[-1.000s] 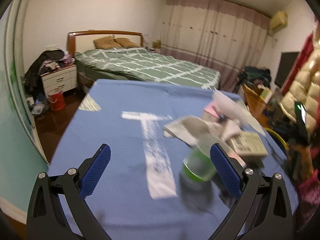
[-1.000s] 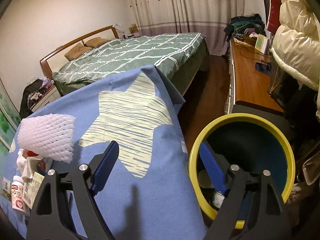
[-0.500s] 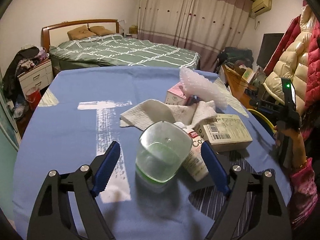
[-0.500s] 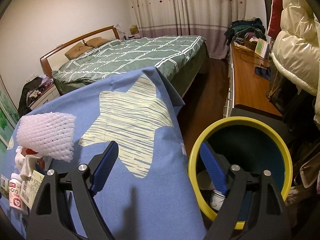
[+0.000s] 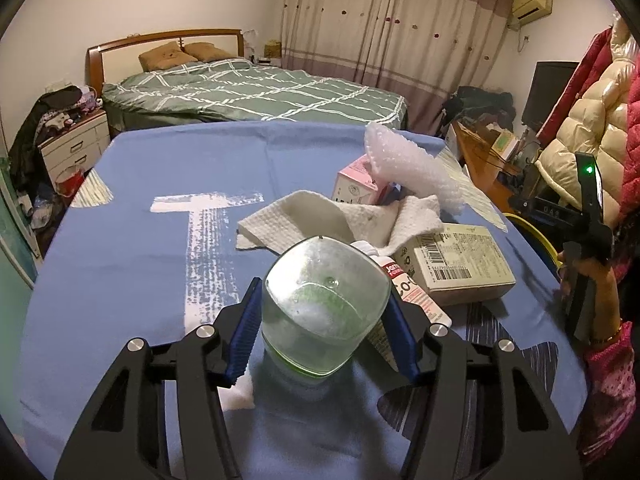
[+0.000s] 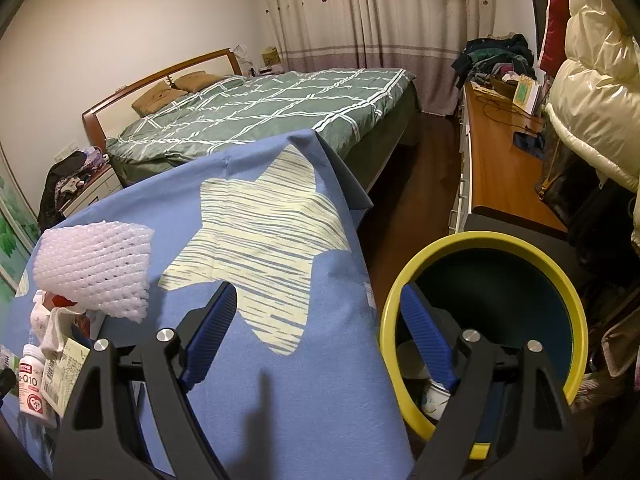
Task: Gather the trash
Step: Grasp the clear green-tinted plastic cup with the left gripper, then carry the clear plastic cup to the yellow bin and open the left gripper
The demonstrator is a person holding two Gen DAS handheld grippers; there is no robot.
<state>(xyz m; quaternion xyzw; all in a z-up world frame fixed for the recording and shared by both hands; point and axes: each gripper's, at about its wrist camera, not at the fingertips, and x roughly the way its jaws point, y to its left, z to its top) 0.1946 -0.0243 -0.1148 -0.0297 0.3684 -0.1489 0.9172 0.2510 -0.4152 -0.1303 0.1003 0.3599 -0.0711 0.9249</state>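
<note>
Cup: clear plastic cup (image 5: pixel 326 304) with a green-tinted base stands upright on the blue cloth (image 5: pixel 160 264), directly between your left fingers.
Left gripper: left gripper (image 5: pixel 324 328) has its jaws closing around the cup; both blue pads (image 5: pixel 243 336) sit against the cup's sides, and the cup's base is on the cloth, so no lift yet.
Reason for grip: you take the cup low on its wall, probably because the rim is soft and would buckle under the pads.
Pile ahead of left gripper: white supplement bottle (image 5: pixel 404 292) lies just right of the cup, touching or nearly so; cardboard box (image 5: pixel 460 268), paper towel (image 5: pixel 320 220), pink carton (image 5: pixel 356 188) and foam net (image 5: pixel 412 172) lie farther forward and right.
Risk: right pad may catch the bottle as you close.
Right gripper: right gripper (image 6: pixel 320 344) hangs wide open and empty, its right finger over the rim of the yellow bin (image 6: pixel 472 240).
Bin: it stands below the cloth's edge; some trash already lies inside.
Reason for right hand: it seems to wait beside the drop point.
</note>
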